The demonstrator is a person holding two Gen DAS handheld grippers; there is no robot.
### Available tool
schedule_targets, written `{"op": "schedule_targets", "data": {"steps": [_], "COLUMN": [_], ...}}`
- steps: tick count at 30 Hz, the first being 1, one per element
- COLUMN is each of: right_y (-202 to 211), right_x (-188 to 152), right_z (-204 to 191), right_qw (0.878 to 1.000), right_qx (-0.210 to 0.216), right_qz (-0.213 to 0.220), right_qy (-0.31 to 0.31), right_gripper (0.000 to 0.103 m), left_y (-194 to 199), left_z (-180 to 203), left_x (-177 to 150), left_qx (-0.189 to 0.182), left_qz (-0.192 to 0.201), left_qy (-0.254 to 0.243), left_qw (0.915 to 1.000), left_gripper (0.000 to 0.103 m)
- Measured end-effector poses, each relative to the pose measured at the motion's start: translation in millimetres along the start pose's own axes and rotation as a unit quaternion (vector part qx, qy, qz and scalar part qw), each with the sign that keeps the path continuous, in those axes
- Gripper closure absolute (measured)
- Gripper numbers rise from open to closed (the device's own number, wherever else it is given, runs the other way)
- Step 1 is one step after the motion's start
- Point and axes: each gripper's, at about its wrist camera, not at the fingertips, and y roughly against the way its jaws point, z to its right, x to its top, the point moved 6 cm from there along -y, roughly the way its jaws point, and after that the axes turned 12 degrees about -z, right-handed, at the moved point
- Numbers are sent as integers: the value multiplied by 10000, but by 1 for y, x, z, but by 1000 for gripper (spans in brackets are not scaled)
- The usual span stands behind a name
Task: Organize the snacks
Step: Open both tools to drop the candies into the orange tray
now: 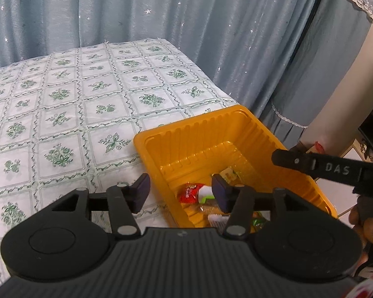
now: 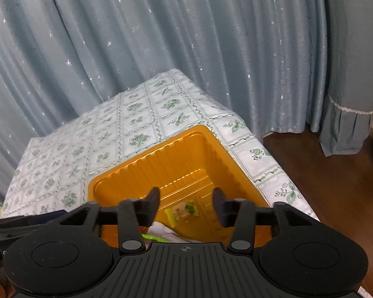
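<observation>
Small wrapped snacks [image 1: 195, 193] heaped in ribbed orange plastic tray [image 1: 238, 121], with a yellow-green packet [image 2: 182, 209] apart on tray floor. Tray near corner of counter under green floral cloth [image 1: 62, 114]. Left tool [image 1: 180, 192] gaping, straddling near tray wall, empty. Right tool [image 2: 186, 204] parted over tray, nothing gripped. Risk: either tool snagging thin rim, tipping tray off counter edge.

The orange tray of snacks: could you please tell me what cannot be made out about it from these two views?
- Left wrist view: the left gripper covers the orange tray's near end, so the snacks cannot be counted.
- Right wrist view: the right gripper hides the same end; only a yellow packet shows whole.
- Packet labels: too small to read.
</observation>
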Motion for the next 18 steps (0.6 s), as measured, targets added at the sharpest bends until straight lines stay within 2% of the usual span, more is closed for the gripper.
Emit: {"op": "schedule_targets", "data": {"steps": [4,9,18], "right_y": [18,40,84], "right_x": [-8,-26,-66], "right_z": [1,-3,-8], "right_qw": [10000,10000,9999], "right_qx": [2,-45,-106], "right_qz": [26,-19,-29], "right_qy": [-40,0,-22], "right_gripper": [52,46,29], "left_y": [14,36,78], "left_z": [0,2,10], "left_x": [-11,-27,-67], "left_qx": [75,190,277], "left_qz": [61,176,313], "left_qy": [46,90,192], "left_qw": [9999,9996,9989], "left_gripper": [39,19,4]}}
